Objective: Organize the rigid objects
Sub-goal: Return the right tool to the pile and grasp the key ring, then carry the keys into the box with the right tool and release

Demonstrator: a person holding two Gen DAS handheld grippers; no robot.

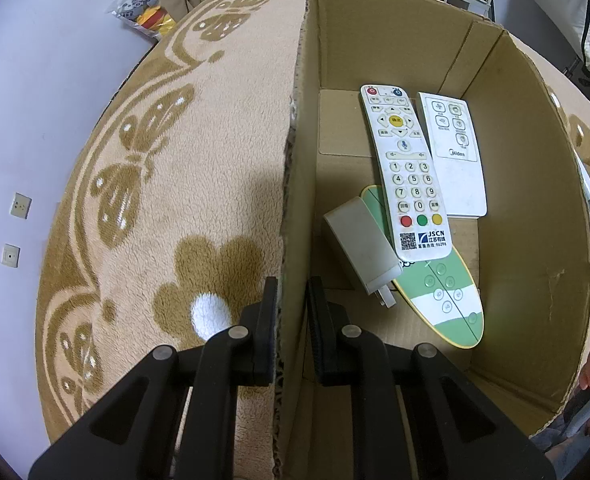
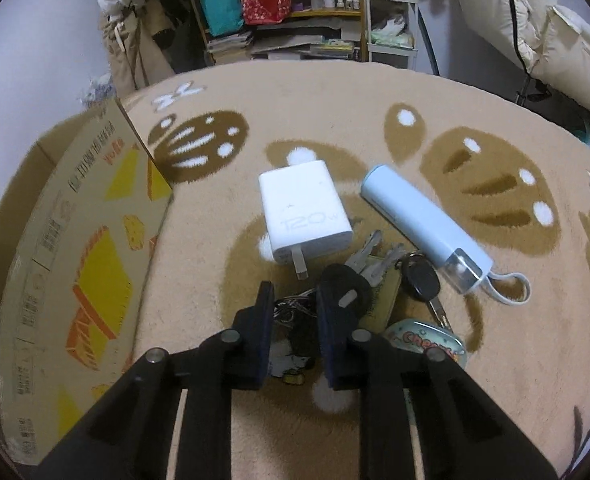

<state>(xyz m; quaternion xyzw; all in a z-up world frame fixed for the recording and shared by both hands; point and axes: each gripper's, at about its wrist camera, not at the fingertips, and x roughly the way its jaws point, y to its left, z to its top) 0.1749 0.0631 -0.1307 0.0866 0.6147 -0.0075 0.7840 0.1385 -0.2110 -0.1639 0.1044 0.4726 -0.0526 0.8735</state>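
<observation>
Already boxed: long white TV remote (image 1: pixel 405 176), flat white Midea remote (image 1: pixel 455 152), green oval remote (image 1: pixel 443 296) and grey plug adapter (image 1: pixel 365 250), all on the floor of the cardboard box (image 1: pixel 535 220). Left gripper (image 1: pixel 291 312) straddling the box's near wall, jaws apart either side of it. Yet to go, by the look of it: white 120W charger (image 2: pixel 305 216), pale blue power bank (image 2: pixel 423 232), key bunch (image 2: pixel 379 276), all on the butterfly-patterned beige rug (image 2: pixel 335 120). Right gripper (image 2: pixel 295 308) apart, poised over the keys' ring end. Behind: cluttered shelves (image 2: pixel 295 20), bedding, pale wall.
</observation>
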